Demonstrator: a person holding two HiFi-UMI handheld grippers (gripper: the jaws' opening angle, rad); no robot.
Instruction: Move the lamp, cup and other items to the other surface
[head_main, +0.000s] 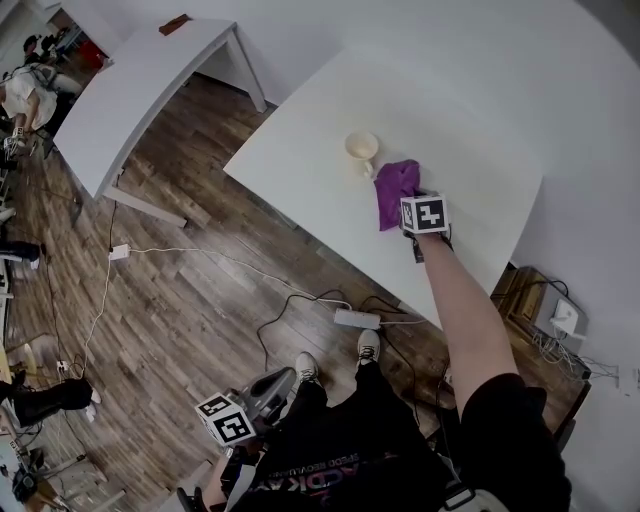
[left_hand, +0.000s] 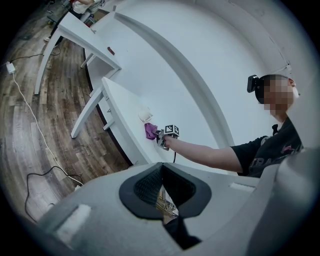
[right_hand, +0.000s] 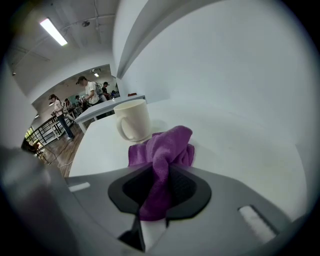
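A purple cloth (head_main: 396, 185) lies bunched on the white table (head_main: 300, 140), right beside a cream cup (head_main: 361, 146) that stands upright. My right gripper (head_main: 403, 207) reaches over the table's near edge and is shut on the cloth's near fold. In the right gripper view the cloth (right_hand: 162, 150) runs up between the pads of that gripper (right_hand: 160, 186), with the cup (right_hand: 132, 120) just behind it. My left gripper (head_main: 283, 379) hangs low by the person's leg, above the floor. Its jaws (left_hand: 162, 172) are shut with nothing in them. No lamp is in view.
A second white table (head_main: 140, 90) stands to the left across the wooden floor, with a small dark object (head_main: 174, 24) at its far end. A power strip (head_main: 357, 318) and loose cables (head_main: 200, 255) lie on the floor beside the near table. People stand far off at the left.
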